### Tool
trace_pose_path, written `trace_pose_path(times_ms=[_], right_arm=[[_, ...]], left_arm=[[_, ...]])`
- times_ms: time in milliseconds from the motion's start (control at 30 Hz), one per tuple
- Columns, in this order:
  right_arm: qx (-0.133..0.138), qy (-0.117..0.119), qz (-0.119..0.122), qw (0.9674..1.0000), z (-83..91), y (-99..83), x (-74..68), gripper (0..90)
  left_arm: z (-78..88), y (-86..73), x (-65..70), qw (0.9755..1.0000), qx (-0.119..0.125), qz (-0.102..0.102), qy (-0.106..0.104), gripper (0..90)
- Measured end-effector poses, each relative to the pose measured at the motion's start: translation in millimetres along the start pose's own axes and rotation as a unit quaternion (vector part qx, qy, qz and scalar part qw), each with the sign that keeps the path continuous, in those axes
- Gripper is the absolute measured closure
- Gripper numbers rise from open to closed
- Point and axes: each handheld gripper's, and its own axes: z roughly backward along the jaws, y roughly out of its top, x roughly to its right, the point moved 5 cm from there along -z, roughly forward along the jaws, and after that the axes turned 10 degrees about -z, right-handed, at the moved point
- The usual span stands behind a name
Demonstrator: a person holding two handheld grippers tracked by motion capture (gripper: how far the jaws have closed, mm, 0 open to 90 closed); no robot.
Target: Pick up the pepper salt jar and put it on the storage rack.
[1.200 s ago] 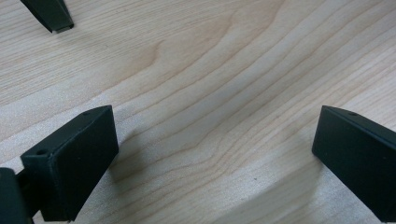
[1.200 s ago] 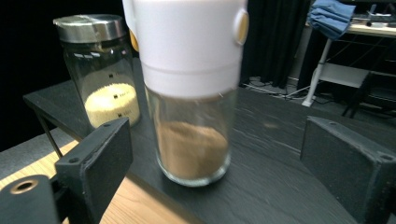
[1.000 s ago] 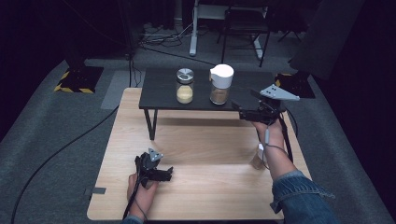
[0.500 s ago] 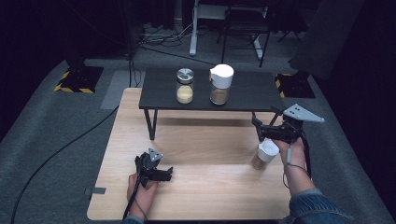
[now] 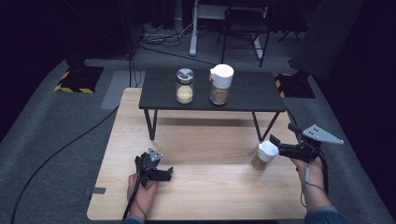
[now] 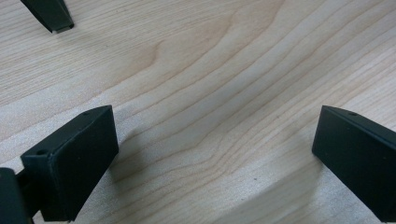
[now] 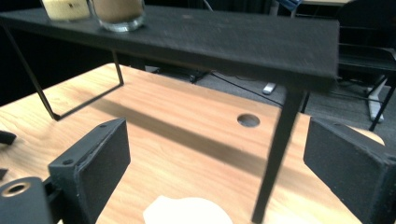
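The right tool [image 5: 275,145] swings away from the black shelf's [image 5: 243,93] edge and drops toward the table [image 5: 205,186], and the white-lidded jar [image 5: 264,155] comes with it, now standing upright on the wood near the right edge. The jaws have just been opening, spread wide around the jar's lid.

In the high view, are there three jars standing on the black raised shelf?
No, two jars stand on the black shelf; the third jar stands on the wooden table.
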Motion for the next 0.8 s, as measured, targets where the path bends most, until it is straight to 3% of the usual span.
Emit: trace_pose_path(times_ms=[433, 800], right_arm=[[-0.008, -0.015, -0.001, 0.9998, 19.0, -45.9, 19.7, 6.9], [-0.034, -0.017, 0.020, 0.9991, 24.9, -77.1, 32.2, 6.9]], left_arm=[[0.0, 0.0, 0.1, 1.0000, 0.000, 0.000, 0.000, 0.3], [0.0, 0.0, 0.0, 1.0000, 0.000, -0.001, 0.001, 0.3]])
